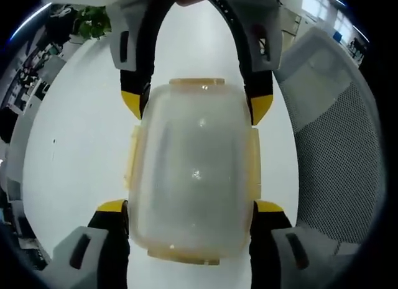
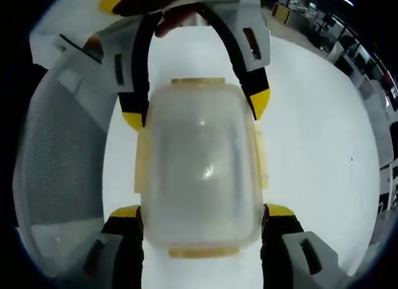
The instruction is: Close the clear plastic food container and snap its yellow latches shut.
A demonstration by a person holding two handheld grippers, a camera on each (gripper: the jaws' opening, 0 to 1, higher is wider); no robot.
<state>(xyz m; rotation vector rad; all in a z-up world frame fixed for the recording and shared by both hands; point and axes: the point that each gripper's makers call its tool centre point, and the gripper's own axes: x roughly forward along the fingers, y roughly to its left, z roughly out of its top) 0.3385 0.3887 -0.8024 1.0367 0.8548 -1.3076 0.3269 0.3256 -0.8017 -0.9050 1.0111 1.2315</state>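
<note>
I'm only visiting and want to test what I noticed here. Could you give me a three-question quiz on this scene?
1. True or false: the container rests on a white table.
2. What colour are the gripper tips? A) red B) yellow C) green
3. Where do the left gripper and right gripper sit relative to the container?

Key: 1 true. 2 B. 3 At opposite ends, jaws flanking its sides.
</note>
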